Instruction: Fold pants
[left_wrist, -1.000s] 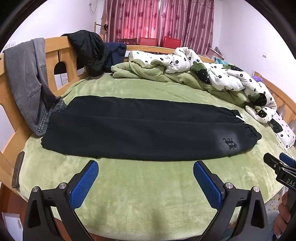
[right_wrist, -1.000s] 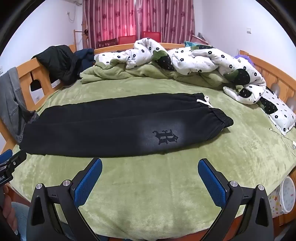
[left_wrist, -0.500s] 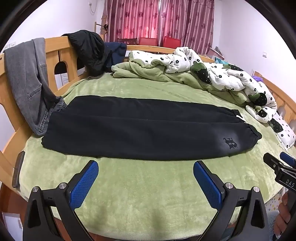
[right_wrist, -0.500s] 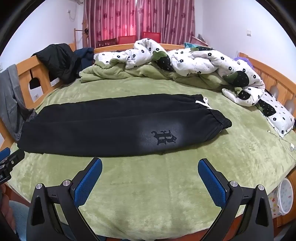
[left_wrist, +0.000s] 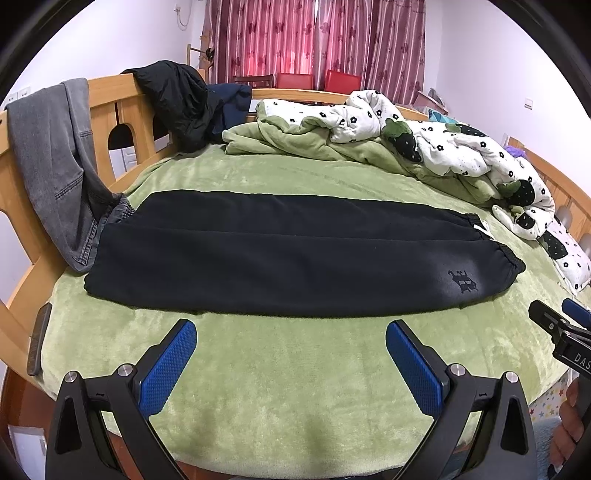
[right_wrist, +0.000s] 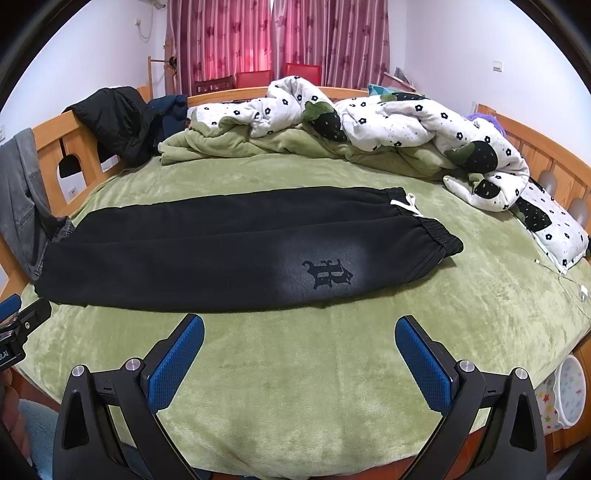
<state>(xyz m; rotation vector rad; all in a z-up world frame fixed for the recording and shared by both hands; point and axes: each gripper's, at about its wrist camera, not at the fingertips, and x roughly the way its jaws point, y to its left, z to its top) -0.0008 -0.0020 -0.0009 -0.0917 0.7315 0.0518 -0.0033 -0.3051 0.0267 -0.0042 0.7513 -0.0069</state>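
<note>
Wooden-framed bed (left_wrist: 110, 96) under a green plush blanket (left_wrist: 295, 387). Flat across the middle, black pants (left_wrist: 280, 258), legs doubled one on the other, waistband with white drawstring (right_wrist: 406, 203) to the right, cuffs to the left. Far side: bunched green cover (right_wrist: 229, 144) and white flowered quilt (right_wrist: 406, 122). Over the left rail: grey jeans (left_wrist: 55, 162), their hem touching the pants, and a black jacket (left_wrist: 177, 99). Near the right edge, a white cable (right_wrist: 565, 277)

Both cameras look forward between their own fingers from the bed's (left_wrist: 280, 387) near edge. Both views share the pants (right_wrist: 221, 254) ahead.
</note>
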